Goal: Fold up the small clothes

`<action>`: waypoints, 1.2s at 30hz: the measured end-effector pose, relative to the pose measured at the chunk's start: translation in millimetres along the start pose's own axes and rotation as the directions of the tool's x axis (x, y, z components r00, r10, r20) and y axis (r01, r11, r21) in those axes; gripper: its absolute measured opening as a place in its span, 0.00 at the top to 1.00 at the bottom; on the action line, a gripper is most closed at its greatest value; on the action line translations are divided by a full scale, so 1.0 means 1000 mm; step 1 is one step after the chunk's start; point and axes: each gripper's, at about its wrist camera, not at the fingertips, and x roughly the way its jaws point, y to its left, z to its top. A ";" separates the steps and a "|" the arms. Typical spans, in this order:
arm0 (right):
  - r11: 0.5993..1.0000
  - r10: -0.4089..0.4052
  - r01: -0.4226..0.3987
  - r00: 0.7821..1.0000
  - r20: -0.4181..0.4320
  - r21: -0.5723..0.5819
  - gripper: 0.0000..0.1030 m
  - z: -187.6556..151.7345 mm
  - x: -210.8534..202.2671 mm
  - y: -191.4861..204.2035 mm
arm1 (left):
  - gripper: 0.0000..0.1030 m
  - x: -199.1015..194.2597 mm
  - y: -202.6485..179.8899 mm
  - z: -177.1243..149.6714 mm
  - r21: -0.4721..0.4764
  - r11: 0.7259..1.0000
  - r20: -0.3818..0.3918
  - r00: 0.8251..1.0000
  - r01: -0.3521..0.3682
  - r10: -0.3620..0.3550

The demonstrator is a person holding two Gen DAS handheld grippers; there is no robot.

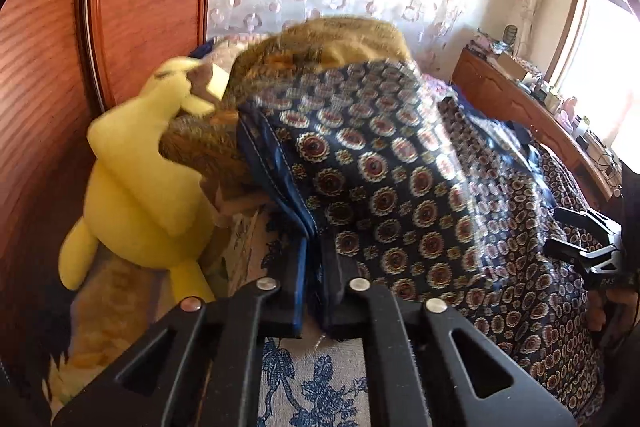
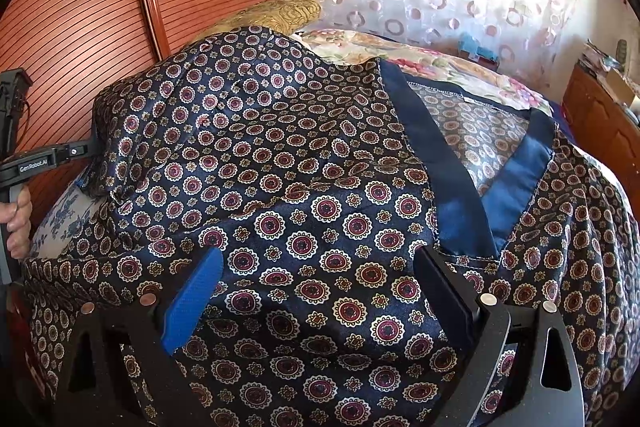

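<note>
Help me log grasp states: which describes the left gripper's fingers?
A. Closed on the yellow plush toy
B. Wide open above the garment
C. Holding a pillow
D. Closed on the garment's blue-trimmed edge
D: the left gripper has its fingers pinched together on the blue-trimmed edge of the patterned garment.

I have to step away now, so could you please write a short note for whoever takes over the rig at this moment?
Left gripper: jaws shut on the blue-trimmed edge of the patterned garment.
Right gripper: jaws open, garment lying between them but not pinched.
The garment is spread loosely over the bed, partly bunched near the yellow plush toy and the gold pillow.
Done: one edge picked up. No finished fold visible.
Left: probably close the right jaws on the cloth, then make the folds and smooth the garment flat.
</note>
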 end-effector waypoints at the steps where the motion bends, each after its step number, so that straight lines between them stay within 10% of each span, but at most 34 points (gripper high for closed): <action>1: 1.000 0.001 -0.001 1.000 0.000 0.002 0.06 -0.001 -0.001 -0.001 | 0.95 -0.004 -0.002 0.001 0.006 1.000 0.011 1.000 0.003 -0.003; 13: 0.999 -0.002 0.001 1.000 0.022 0.039 0.06 -0.004 -0.006 -0.007 | 0.96 -0.039 -0.070 0.039 0.150 0.984 0.113 0.987 0.094 -0.111; 28: 0.990 0.022 -0.026 0.999 0.029 0.138 0.06 -0.007 -0.010 -0.024 | 0.95 -0.035 -0.169 0.042 0.332 0.920 0.048 0.970 0.209 -0.238; 36: 0.989 0.022 -0.027 0.999 0.035 0.143 0.06 -0.006 -0.013 -0.026 | 0.38 -0.046 -0.147 0.030 0.294 0.944 0.106 0.977 0.149 -0.187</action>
